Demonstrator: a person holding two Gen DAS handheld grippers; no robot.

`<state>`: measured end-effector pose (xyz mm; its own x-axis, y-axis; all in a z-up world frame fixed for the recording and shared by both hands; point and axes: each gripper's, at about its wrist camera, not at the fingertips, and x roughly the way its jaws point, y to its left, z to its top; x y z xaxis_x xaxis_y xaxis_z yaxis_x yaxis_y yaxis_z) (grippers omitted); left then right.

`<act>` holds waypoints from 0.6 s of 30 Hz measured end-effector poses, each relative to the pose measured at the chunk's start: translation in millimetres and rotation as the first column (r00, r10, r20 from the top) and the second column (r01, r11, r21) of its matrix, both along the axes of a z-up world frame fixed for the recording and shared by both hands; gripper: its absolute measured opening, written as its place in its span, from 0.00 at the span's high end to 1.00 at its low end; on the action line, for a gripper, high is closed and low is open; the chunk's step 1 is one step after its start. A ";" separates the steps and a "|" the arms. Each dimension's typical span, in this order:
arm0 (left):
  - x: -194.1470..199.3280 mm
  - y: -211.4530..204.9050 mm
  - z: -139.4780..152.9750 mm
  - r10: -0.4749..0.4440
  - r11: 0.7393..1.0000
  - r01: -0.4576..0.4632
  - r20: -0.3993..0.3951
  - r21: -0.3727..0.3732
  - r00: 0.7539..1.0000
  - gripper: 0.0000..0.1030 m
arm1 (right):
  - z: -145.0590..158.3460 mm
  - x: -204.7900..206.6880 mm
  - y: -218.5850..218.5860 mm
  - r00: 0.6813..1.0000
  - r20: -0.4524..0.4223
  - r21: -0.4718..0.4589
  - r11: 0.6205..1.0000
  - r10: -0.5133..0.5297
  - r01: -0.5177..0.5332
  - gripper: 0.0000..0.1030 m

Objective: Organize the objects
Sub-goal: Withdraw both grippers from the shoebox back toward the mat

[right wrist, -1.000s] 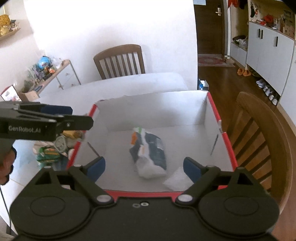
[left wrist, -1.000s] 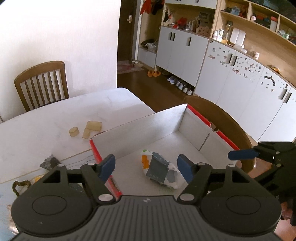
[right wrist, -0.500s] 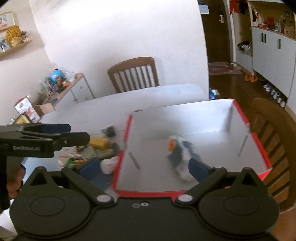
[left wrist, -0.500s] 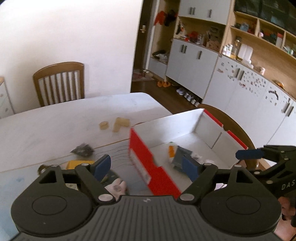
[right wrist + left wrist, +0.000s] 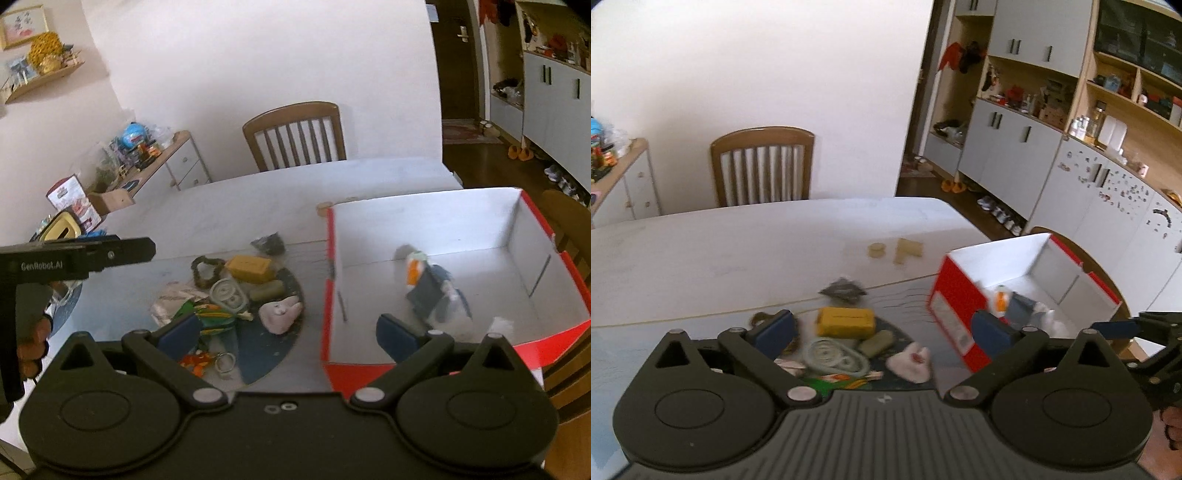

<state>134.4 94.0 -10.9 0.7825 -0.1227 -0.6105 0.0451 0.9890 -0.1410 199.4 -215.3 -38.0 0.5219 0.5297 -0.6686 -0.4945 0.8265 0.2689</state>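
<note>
The blue fingers [image 5: 774,329] of the left gripper [image 5: 882,330] stand wide apart with nothing held between them, and its jaws have just been opening. The right gripper [image 5: 293,334] has its blue fingers [image 5: 396,336] spread wide too, holding nothing, and they have also just been opening. Just past the left gripper, low in the middle of its view, small things lie in a heap on the white table [image 5: 738,251]: a pale coiled cord [image 5: 833,357], a pink soft toy [image 5: 911,362], a green pebble-shaped lump [image 5: 876,342] and a yellow block [image 5: 846,322]. A dark crumpled packet [image 5: 843,290] lies a little farther up. To the right stands an open cardboard box, red outside and white inside [image 5: 960,302]. A blue, white and orange bag [image 5: 430,286] lies on its floor. Far back, a brown wooden chair [image 5: 762,166] stands against the white wall.
</note>
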 end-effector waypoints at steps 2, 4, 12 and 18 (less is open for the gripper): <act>-2.7 11.7 -2.3 0.018 1.000 -0.018 0.006 0.004 1.000 0.00 | -1.7 -4.6 11.1 1.000 0.000 -0.009 1.000 0.014 -0.014 0.01; -4.5 22.0 -5.1 0.032 0.999 -0.032 0.017 0.011 0.999 0.00 | -4.0 -8.5 21.8 1.000 -0.003 -0.017 0.999 0.030 -0.030 0.01; -5.1 62.9 -27.6 0.041 0.999 -0.041 -0.018 0.033 0.999 0.00 | -22.4 -18.6 69.1 0.996 -0.024 -0.063 0.994 0.084 -0.085 0.01; -6.7 82.5 -46.2 0.021 0.997 -0.019 -0.022 0.078 1.000 0.00 | -36.0 -30.2 100.1 0.986 -0.014 -0.098 0.981 0.166 -0.167 0.01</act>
<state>127.8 176.5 -57.1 0.7701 -0.0590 -0.6352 0.0230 0.9976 -0.0648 169.2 -115.2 -74.0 0.4281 0.5406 -0.7242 -0.6261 0.7553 0.1938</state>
